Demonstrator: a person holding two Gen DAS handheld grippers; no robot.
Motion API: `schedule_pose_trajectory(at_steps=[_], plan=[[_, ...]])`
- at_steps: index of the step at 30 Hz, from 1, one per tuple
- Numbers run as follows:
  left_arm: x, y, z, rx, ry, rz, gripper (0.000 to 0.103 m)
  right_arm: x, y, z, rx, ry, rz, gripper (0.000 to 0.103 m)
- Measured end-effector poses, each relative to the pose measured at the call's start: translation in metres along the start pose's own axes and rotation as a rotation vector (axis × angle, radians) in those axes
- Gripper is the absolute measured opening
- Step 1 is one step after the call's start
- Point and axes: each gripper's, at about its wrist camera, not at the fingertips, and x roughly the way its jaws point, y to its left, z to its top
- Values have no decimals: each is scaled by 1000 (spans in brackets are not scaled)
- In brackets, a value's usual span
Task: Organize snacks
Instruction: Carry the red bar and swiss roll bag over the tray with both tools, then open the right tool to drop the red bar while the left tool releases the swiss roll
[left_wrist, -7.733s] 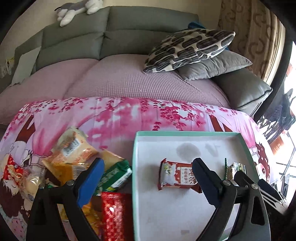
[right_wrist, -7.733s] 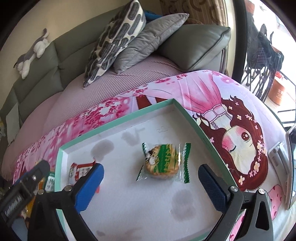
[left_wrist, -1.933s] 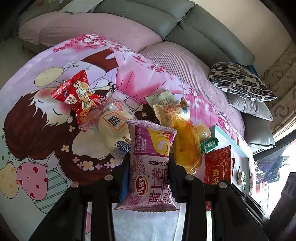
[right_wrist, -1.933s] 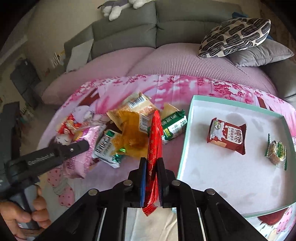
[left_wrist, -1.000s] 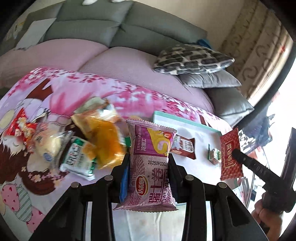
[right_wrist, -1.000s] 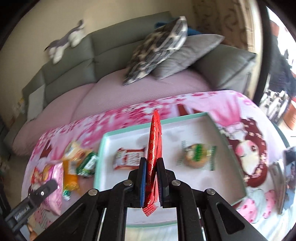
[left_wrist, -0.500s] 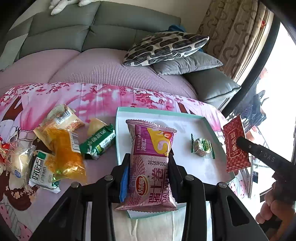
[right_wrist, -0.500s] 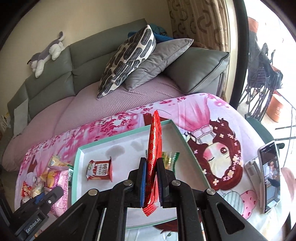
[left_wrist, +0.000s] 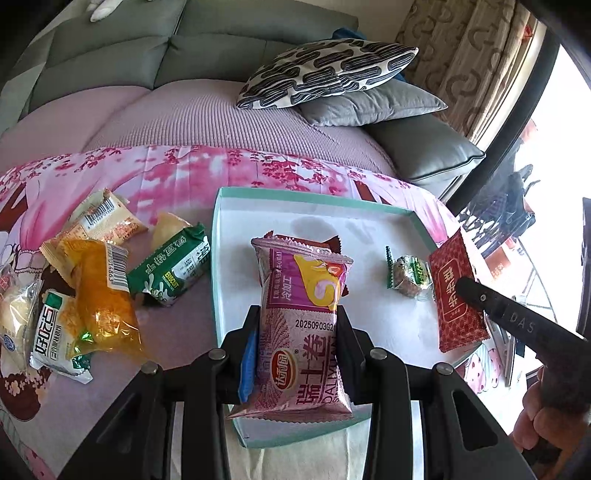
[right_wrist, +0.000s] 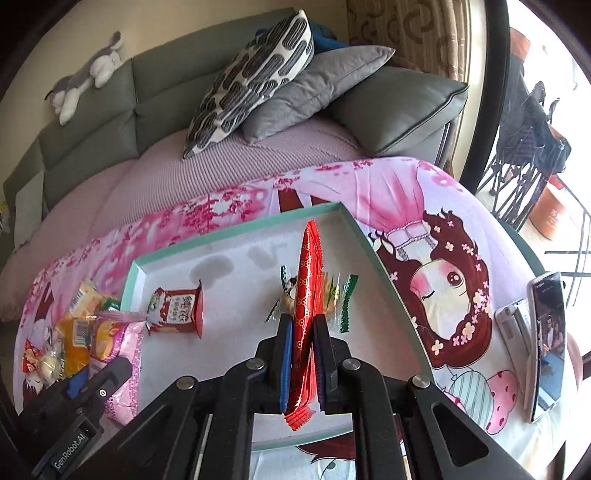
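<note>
My left gripper (left_wrist: 298, 313) is shut on a pink-purple snack packet (left_wrist: 301, 280), held upright over the near left part of the white tray with a teal rim (left_wrist: 314, 197). My right gripper (right_wrist: 303, 318) is shut on a thin red packet (right_wrist: 308, 273), held edge-on above the tray's right part. In the tray lie a red-and-white packet (right_wrist: 177, 310) and a green-wrapped round biscuit (left_wrist: 408, 277). The red packet half hides that biscuit in the right wrist view. The left wrist view shows the red packet (left_wrist: 456, 295) at the tray's right rim.
Several loose snacks lie left of the tray, among them a green biscuit packet (left_wrist: 173, 269) and an orange packet (left_wrist: 103, 302). A phone (right_wrist: 546, 343) stands on the cartoon-print cloth at the right. A grey sofa with pillows (left_wrist: 325, 74) runs behind. A hand (left_wrist: 546, 417) shows lower right.
The left gripper has carried the pink packet rightward from the snack pile to over the tray. The right gripper has carried the red packet lower, closer to the tray.
</note>
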Motion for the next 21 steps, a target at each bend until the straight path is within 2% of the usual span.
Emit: schedule_pose_trajectory(at_steps=[11, 21], plan=[[14, -4, -7, 26, 37, 16, 38, 19, 5, -6, -35, 62, -38, 11], [22, -5, -11, 35, 66, 34, 38, 20, 14, -7, -66, 75, -24, 12]])
